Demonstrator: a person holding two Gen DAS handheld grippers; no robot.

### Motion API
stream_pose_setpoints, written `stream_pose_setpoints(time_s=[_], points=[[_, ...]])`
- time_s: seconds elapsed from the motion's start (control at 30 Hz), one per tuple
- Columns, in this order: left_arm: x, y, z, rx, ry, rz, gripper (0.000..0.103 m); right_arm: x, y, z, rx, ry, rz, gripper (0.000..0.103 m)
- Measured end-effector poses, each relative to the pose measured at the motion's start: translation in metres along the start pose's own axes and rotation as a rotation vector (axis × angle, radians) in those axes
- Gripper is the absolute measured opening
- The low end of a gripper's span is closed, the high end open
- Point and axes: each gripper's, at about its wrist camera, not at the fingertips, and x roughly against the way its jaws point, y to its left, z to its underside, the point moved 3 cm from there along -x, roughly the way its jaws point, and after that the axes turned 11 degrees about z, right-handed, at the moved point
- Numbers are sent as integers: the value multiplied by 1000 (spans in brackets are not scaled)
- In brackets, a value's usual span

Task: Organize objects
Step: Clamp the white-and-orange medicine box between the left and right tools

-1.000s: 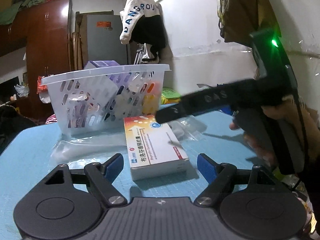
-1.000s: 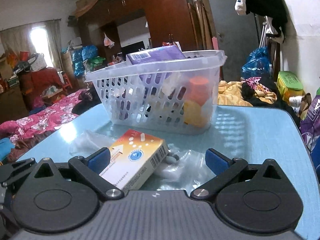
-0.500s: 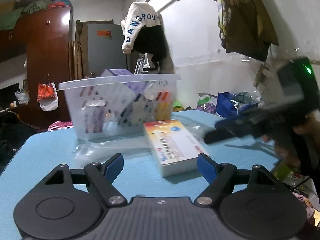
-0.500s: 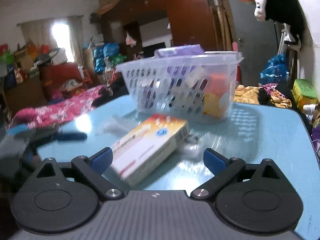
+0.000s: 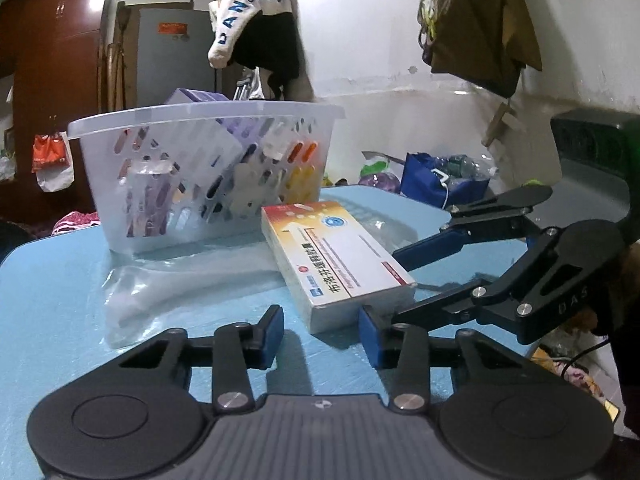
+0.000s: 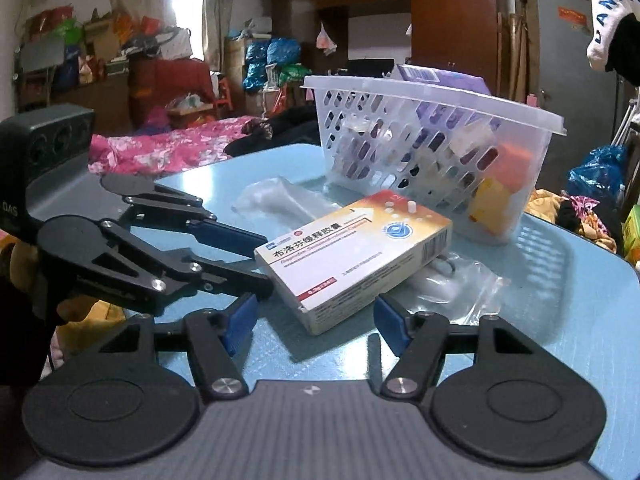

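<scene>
A white, orange and red medicine box lies flat on the blue table, just in front of a clear plastic basket holding several packs. My left gripper is closing, with the box's near end just ahead of its blue pads; the left pad stands clear of the box. My right gripper comes from the other side and is closing too. The box's near corner sits between its pads, with a gap on both sides.
A crumpled clear plastic bag lies beside the box, and another clear bag lies partly under it. Beyond the table are a bed with a pink cover, wardrobes and hanging clothes.
Both pairs of jaws have narrowed. Both grippers have closed in on the box, which now lies nearer and more central in each view. The right gripper has dropped lower beside the box.
</scene>
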Motion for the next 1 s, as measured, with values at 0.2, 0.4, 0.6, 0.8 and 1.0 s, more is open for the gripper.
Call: stream_pose_setpoints(time_s=[0.2,0.4,0.6,0.8,1.0], points=[[-1,-11,2,-60,-8,14,42,2,-1,5,24,-6,-13,49],[10,-26,6,-141,-31,120,42,22,-13,19,21,-46,-35,43],[8,-32,15,-159,-24,205,42,36,-19,32,-20,-92,-59,41],[10,-29,18,-137,-47,236,31,43,-15,35,-23,-143,-19,39],[10,-25,20,-104,-75,219,21,43,-10,39,-22,-168,22,37]])
